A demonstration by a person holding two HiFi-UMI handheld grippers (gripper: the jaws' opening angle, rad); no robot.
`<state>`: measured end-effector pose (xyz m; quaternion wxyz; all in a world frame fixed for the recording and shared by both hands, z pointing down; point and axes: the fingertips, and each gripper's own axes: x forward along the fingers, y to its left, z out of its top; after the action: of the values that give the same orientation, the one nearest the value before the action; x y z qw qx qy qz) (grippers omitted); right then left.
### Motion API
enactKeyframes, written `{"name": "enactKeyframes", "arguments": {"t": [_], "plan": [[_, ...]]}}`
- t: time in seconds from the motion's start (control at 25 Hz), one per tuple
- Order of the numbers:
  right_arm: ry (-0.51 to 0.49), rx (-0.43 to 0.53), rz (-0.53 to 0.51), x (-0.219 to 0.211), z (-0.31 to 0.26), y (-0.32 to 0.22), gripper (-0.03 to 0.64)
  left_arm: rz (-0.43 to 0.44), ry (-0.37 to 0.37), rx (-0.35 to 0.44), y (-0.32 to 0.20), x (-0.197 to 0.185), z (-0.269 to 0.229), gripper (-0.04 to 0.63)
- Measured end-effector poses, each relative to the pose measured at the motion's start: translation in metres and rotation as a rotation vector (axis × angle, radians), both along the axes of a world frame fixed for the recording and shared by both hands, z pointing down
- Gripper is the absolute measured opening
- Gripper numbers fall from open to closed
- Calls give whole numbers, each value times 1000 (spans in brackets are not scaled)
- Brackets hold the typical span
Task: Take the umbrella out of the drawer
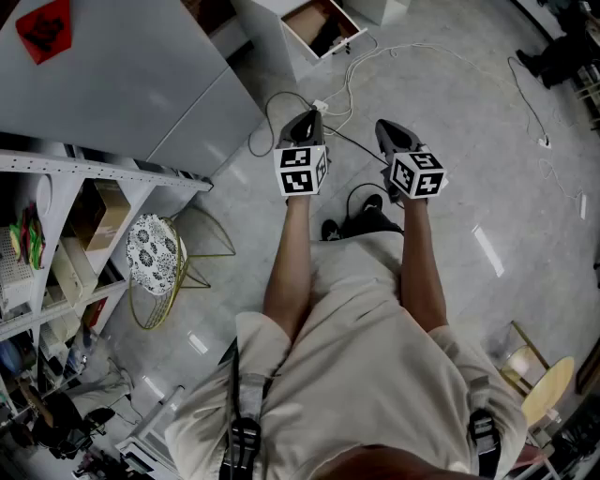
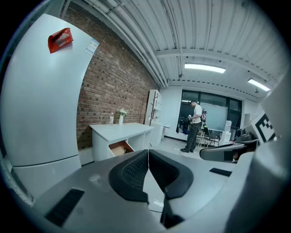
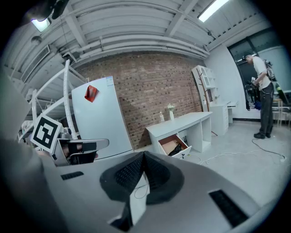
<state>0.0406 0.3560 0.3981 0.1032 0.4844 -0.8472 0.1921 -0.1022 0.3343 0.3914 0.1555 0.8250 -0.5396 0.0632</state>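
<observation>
The white desk (image 1: 281,19) stands across the room with its drawer (image 1: 323,26) pulled open. A dark thing (image 1: 330,39) lies inside, probably the umbrella. The right gripper view shows the open drawer (image 3: 174,145) with that dark thing (image 3: 178,149) in it; the left gripper view shows only the drawer (image 2: 120,148). I hold both grippers side by side at chest height, well short of the desk. My left gripper (image 1: 305,120) (image 2: 148,153) is shut and empty. My right gripper (image 1: 392,131) (image 3: 143,155) is also shut, with nothing in it.
A tall white fridge (image 1: 122,66) stands on the left beside the desk. Cables (image 1: 352,66) trail over the grey floor ahead. A wire stool with a patterned cushion (image 1: 152,253) and a shelving rack (image 1: 56,234) are at my left. A person (image 2: 194,125) stands far off.
</observation>
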Motion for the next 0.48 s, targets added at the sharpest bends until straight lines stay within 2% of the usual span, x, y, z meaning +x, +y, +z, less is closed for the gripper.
{"name": "enactKeyframes", "arguments": {"t": [0.24, 0.48], "plan": [[22, 10, -8, -9, -5, -5, 67, 6, -7, 0, -4, -9, -1, 11], [20, 11, 13, -8, -5, -5, 67, 3, 34, -9, -9, -16, -1, 9]]}}
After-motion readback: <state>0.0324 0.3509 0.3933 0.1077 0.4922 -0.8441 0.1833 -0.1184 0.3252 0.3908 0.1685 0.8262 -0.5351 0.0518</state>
